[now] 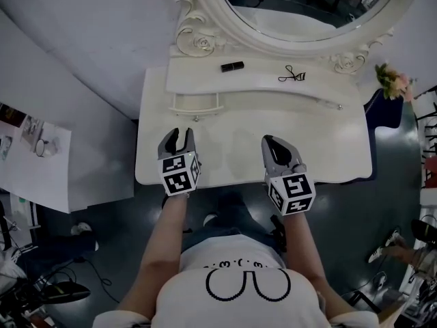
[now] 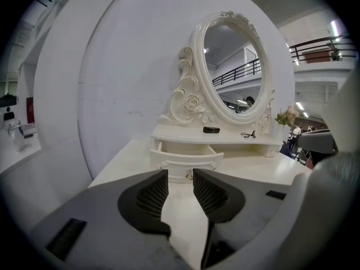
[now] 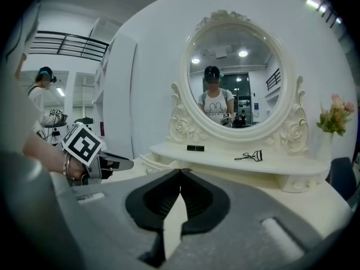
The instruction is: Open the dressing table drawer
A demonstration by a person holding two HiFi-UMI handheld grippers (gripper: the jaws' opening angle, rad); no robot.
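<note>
The cream dressing table (image 1: pixel 341 142) carries an oval mirror (image 1: pixel 307 9) over a low shelf. Its left drawer (image 1: pixel 194 104) stands pulled out a little way, with its small knob (image 1: pixel 196 119) facing me; in the left gripper view the drawer (image 2: pixel 185 159) lies straight ahead beyond the jaws. My left gripper (image 1: pixel 180 134) hovers just in front of that knob, open, with nothing between its jaws (image 2: pixel 180 187). My right gripper (image 1: pixel 268 141) is over the tabletop to the right, shut and empty (image 3: pixel 180 174).
A black tube (image 1: pixel 232 66) and an eyelash curler (image 1: pixel 292 75) lie on the shelf. A second knob (image 1: pixel 339 106) sits at the shelf's right end. Pink flowers (image 1: pixel 392 80) stand past the table's right corner. A white panel with pictures (image 1: pixel 34 152) lies at the left.
</note>
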